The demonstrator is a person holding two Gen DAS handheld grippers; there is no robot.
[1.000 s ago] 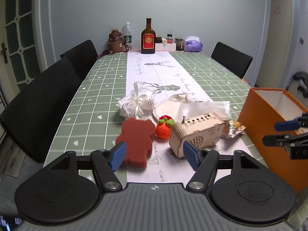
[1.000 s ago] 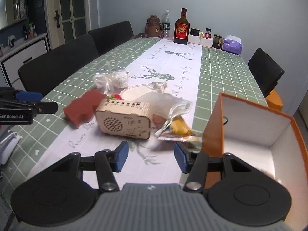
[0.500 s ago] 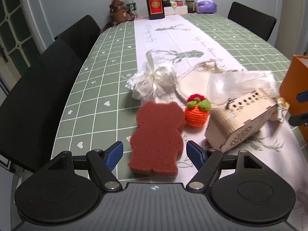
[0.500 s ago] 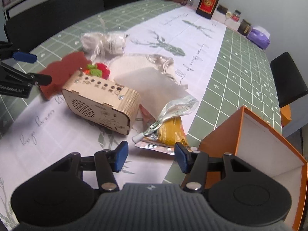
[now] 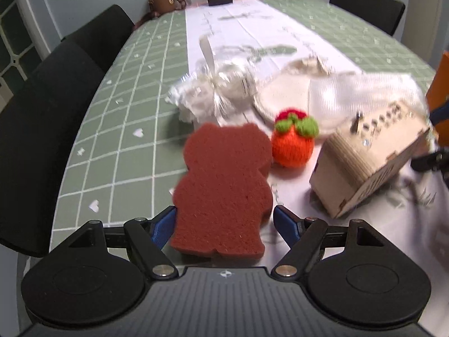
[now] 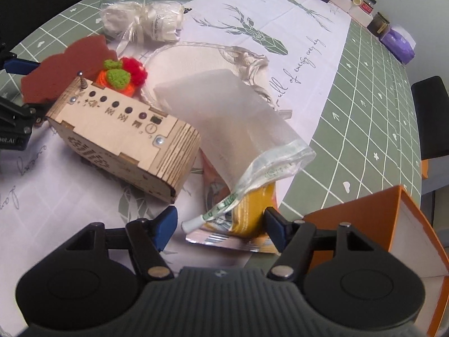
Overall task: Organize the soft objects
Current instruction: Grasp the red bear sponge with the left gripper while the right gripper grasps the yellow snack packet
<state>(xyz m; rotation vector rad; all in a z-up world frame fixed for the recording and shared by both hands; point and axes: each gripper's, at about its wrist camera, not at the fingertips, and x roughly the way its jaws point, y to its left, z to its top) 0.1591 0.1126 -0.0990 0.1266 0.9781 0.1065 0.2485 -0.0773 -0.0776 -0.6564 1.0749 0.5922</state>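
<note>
Now, left tool: wide open, jaws just been opening further, blue pads flanking the near end of the sponge without pressing it.
Bear-shaped sponge: dark red, flat on the tabletop, half on green check, half on the white runner.
Knitted fruit: orange with green leaves, just right of the sponge's head.
Wooden box: right of the fruit, tilted.
Right tool: open, jaws just been widening, pads either side of the yellow packet, not gripping.
Yellow packet: near edge of the runner, partly under a clear plastic bag.
Orange box: right, open, beside the packet.
Ribboned white bundle: far left.
</note>
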